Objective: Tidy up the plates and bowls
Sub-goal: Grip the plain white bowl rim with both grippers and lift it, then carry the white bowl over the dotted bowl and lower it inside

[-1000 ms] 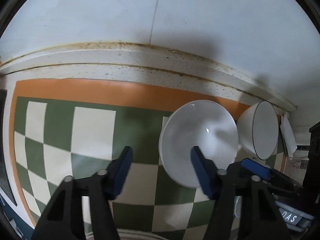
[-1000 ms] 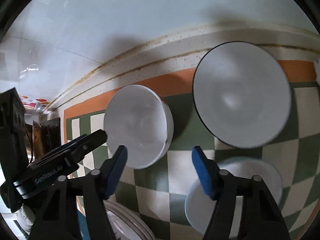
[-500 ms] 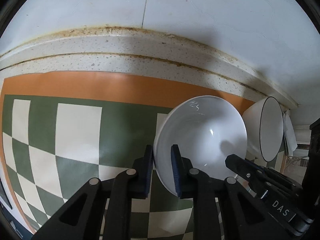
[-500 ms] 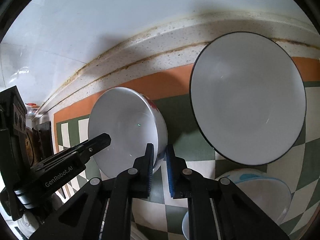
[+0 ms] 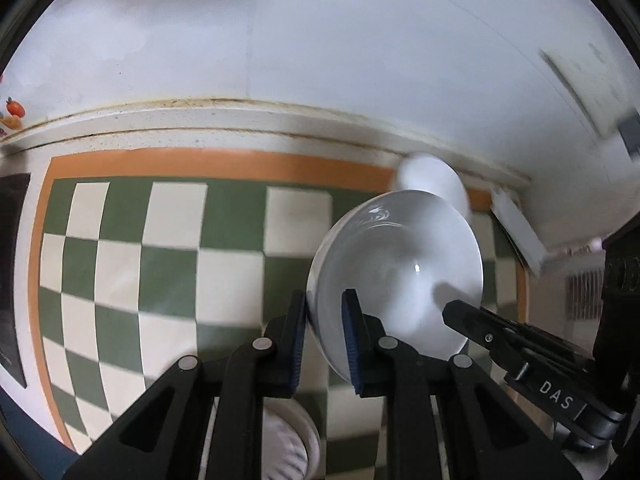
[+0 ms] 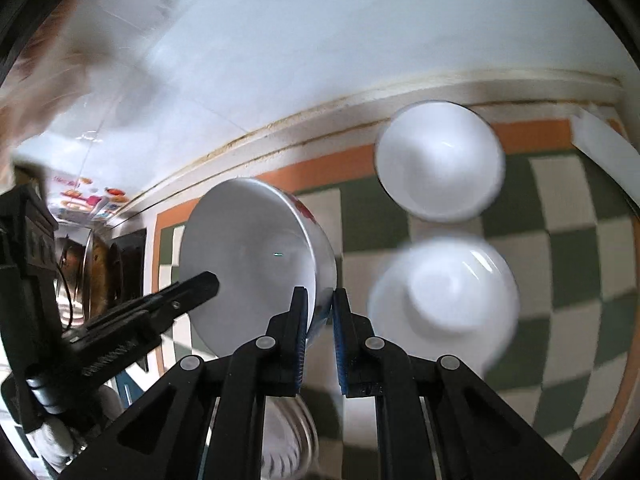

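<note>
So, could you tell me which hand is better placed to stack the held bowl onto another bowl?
Probably the right. The right tongs and left tongs both clamp the held bowl, but the far bowl and near bowl lie on the right tongs' side.

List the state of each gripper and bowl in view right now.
Left gripper: shut on held bowl's rim.
Right gripper: shut on the same rim.
Held bowl: tilted on edge, lifted.
Far bowl: on the checkered mat, free.
Near bowl: on the mat, free, blurred.
</note>
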The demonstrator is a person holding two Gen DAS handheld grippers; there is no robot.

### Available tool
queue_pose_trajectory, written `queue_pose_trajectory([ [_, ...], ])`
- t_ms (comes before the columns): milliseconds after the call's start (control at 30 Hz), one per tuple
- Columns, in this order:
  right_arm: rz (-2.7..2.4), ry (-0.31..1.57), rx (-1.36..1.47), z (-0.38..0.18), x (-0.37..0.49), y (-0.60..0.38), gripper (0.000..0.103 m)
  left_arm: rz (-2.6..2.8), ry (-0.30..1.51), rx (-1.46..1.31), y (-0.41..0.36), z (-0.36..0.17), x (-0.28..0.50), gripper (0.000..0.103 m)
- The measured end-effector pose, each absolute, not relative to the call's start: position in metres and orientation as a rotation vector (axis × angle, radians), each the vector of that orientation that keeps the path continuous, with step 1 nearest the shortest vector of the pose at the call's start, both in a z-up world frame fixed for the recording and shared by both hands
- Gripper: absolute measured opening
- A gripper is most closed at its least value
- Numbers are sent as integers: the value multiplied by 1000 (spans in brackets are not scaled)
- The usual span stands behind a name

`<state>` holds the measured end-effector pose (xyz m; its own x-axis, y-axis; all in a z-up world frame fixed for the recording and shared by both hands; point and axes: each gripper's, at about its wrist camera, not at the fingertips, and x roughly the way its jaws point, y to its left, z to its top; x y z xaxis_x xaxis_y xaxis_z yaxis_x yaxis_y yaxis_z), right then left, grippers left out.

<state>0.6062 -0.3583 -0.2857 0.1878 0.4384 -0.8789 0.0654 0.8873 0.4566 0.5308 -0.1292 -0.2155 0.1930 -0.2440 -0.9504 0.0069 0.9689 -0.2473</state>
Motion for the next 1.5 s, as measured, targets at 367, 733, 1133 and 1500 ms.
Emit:
queue_pose_trajectory([
  [367,206,1426,493,-297,460,-425,14,-309,1445,-113,-200,-242,434,16],
  [733,144,1521,520,-374,411,-463,14,-287,1570,-85,-231,-318,413,16],
  [1133,149,1530,509,-390,417,-459,14,-259,1585,-33,-243,-333,409,16],
  [1500,177,1527,560,-369,426,-487,14,-250,1481,-45,-226,-276,416,17],
])
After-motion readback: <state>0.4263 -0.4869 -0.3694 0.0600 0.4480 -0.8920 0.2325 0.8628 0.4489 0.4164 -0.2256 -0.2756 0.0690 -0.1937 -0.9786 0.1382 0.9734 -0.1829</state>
